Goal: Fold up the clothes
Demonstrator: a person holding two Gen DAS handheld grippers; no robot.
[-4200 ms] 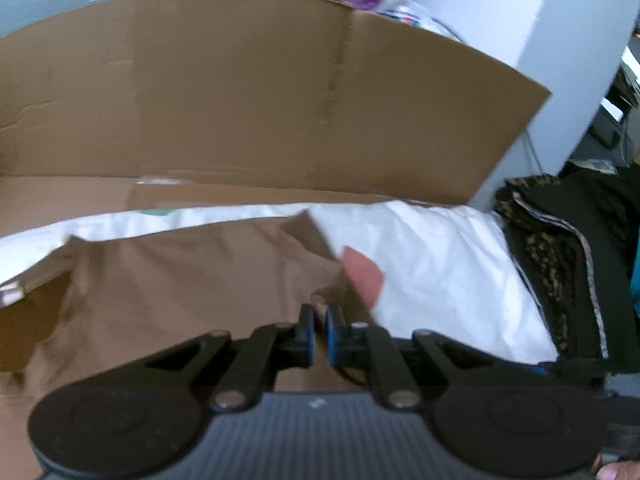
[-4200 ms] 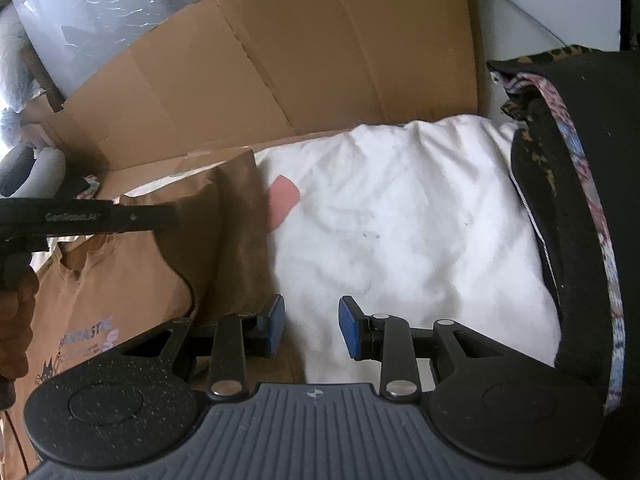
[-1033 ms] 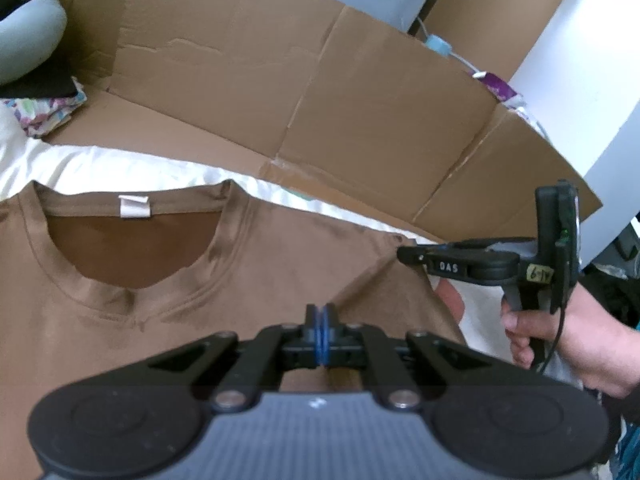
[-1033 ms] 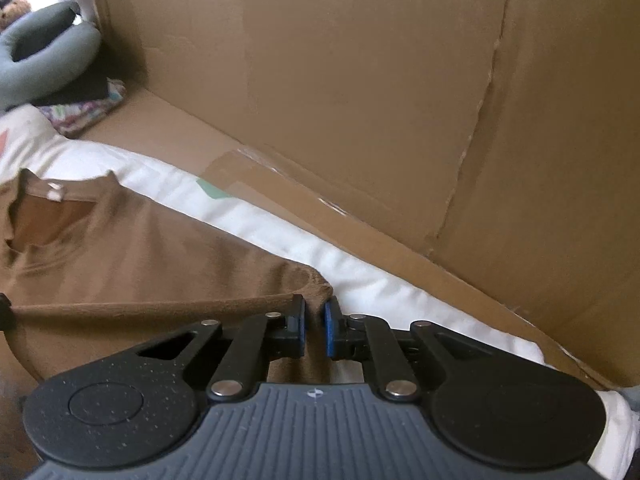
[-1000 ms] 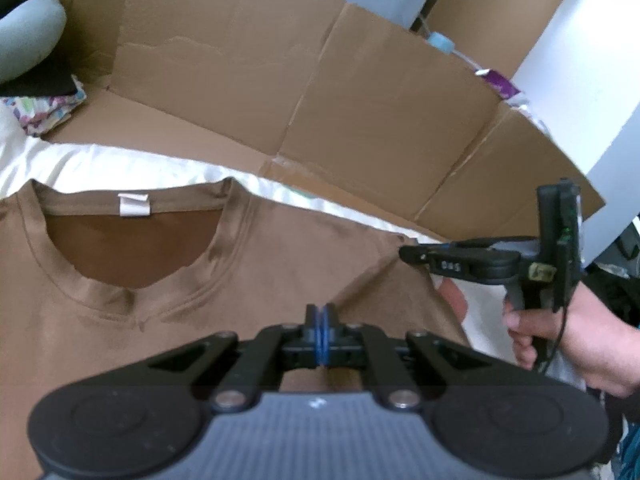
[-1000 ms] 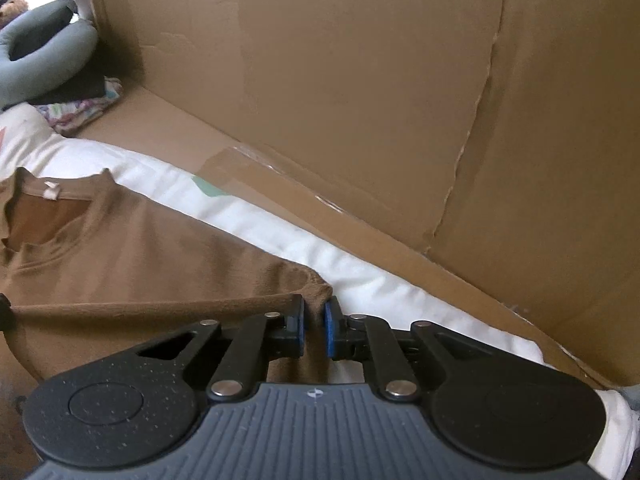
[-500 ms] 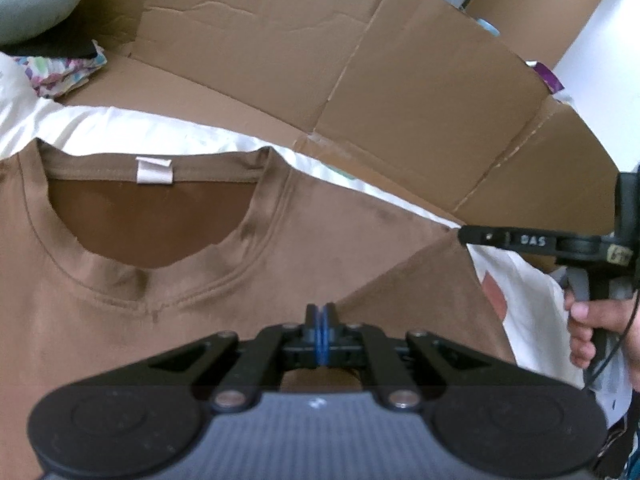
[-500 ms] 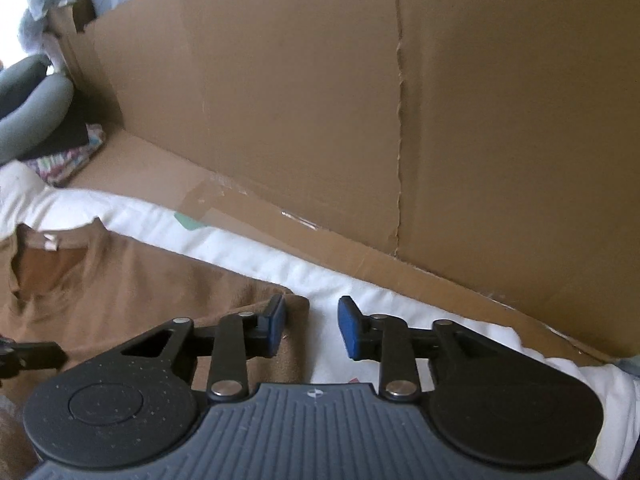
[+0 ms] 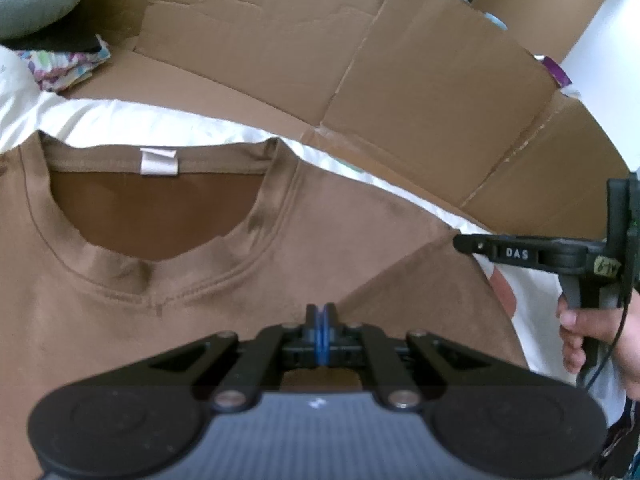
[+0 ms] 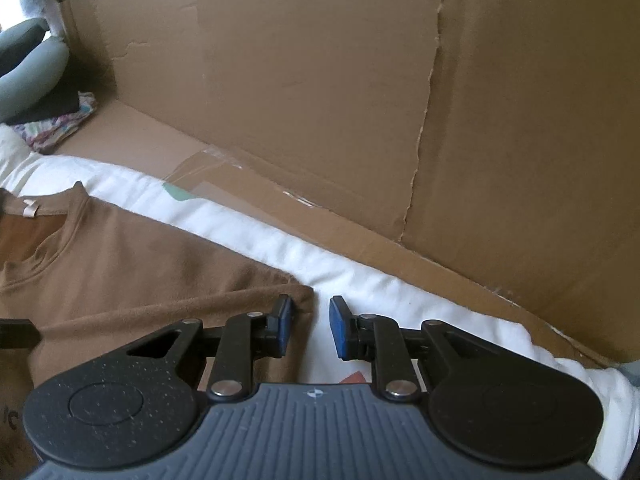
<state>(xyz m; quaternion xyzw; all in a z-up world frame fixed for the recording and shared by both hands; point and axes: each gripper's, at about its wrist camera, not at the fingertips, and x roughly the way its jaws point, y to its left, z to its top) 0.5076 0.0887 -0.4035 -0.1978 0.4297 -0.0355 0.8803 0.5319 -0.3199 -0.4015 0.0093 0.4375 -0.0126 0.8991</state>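
Left tool (image 9: 323,330): pads pressed flat together with brown cloth bunched directly under them, so it is judged clamped on the brown T-shirt (image 9: 200,280), low over the chest below the collar.
Right tool (image 10: 310,326): jaws apart and empty; a second ago they were pinched on the sleeve hem, half a second ago they had parted.
Sleeve (image 10: 224,304): released, lying turned in across the shirt body, its hem corner just beside the left pad of the right tool.
Meaning for task: one sleeve fold appears set down; whether the other side is folded cannot be told, since it lies out of both views.
T-shirt position: spread front-up on the white bed sheet (image 10: 360,272), neck opening and white label (image 9: 158,161) toward the far edge.
Person's hand (image 9: 588,332): grips the right tool's handle at the right margin.
Beyond the shirt: cardboard panels (image 10: 320,80) stand as a wall along the far side of the bed.
Far left: patterned cloth (image 9: 68,64) and a grey cushion (image 10: 32,68).
Obstructions: none lie on the shirt; the cardboard wall bounds any reach past the collar.
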